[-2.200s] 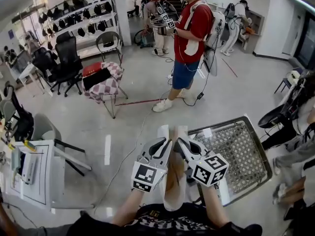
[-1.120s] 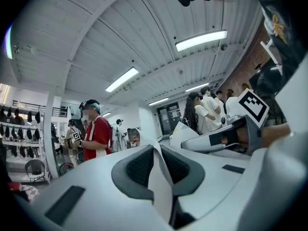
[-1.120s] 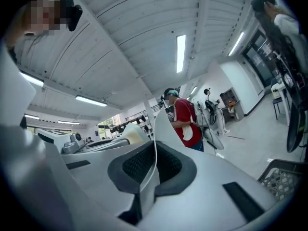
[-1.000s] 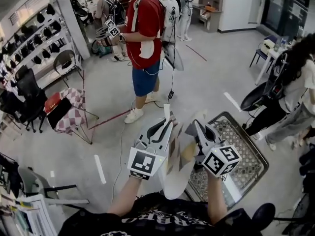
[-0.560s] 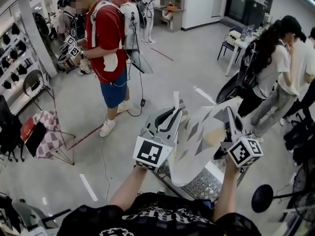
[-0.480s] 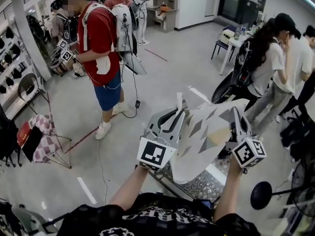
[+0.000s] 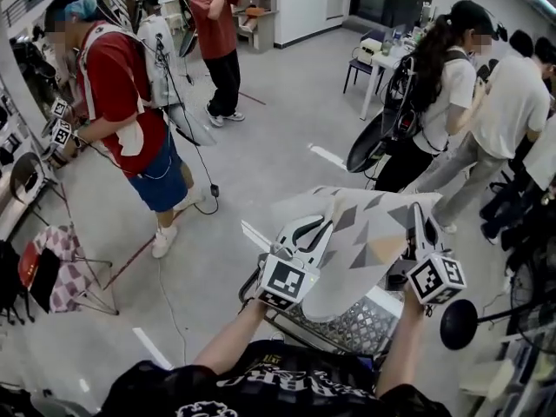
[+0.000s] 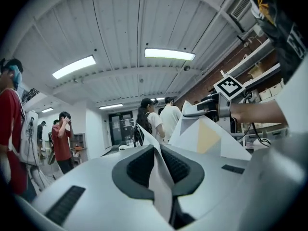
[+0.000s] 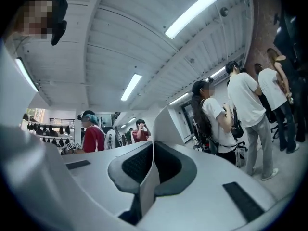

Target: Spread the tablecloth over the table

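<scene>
Right gripper (image 9: 153, 163) has its jaws pinched tight on a thin white fold of the tablecloth (image 9: 148, 189), with a red-shirted person (image 9: 94, 138) standing behind on the left.

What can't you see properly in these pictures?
Table: head view, mostly under the held tablecloth; only a mesh strip shows.
Rest of the tablecloth: right gripper view shows only the pinched edge; that gripper's body blocks more.
Tablecloth's lower part: left gripper view, behind that gripper's body.

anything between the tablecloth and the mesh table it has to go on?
Nothing visible. The tablecloth hangs in the air over the mesh table, pinched by the left tongs and the right tongs. The strip of tabletop showing below it is bare mesh; the cloth hides the rest.
</scene>
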The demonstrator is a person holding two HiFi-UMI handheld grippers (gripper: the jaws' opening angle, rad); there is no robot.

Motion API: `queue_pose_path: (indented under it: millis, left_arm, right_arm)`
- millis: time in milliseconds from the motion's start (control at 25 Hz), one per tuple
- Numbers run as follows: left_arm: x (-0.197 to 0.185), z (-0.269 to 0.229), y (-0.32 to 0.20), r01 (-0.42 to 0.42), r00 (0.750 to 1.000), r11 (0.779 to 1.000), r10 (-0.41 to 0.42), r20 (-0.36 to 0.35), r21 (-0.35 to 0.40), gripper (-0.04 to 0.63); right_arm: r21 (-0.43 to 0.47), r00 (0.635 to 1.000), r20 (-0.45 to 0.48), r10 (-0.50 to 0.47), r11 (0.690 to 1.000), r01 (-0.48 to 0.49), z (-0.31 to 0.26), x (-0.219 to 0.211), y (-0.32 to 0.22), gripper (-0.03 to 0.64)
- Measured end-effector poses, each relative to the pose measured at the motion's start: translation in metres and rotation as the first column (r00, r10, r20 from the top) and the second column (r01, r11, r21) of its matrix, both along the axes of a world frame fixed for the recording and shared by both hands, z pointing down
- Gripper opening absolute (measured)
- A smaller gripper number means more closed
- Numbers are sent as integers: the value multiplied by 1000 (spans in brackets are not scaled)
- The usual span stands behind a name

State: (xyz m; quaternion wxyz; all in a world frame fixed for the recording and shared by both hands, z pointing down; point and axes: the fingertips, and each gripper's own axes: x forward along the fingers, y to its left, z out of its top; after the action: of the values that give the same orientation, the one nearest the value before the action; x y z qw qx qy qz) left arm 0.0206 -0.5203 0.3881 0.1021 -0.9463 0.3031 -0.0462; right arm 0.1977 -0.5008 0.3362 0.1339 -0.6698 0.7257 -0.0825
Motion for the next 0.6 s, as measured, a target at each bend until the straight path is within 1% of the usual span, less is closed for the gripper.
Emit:
queue_pose_path:
  millis: [120,240,440,600]
  left_arm:
    - [8,11,0,-22,1000,999,21,-9,-32,43]
    - [21,13,-2,-45,999,998,44,-24,-48,43]
    - [56,12,8,-92,996,995,92,-12,-34,43]
    - [88,12,28,-147,989,989,147,19,-20,43]
  right_arm:
    - [20,998,50,41,999,-42,3,18,11,17]
    - [26,994,32,103,994,-104,3,39,27,17]
    - [60,976,8,220,974,-220,-12,83,61,17]
    - [37,957,28,287,957,-288,-3,121,94,17]
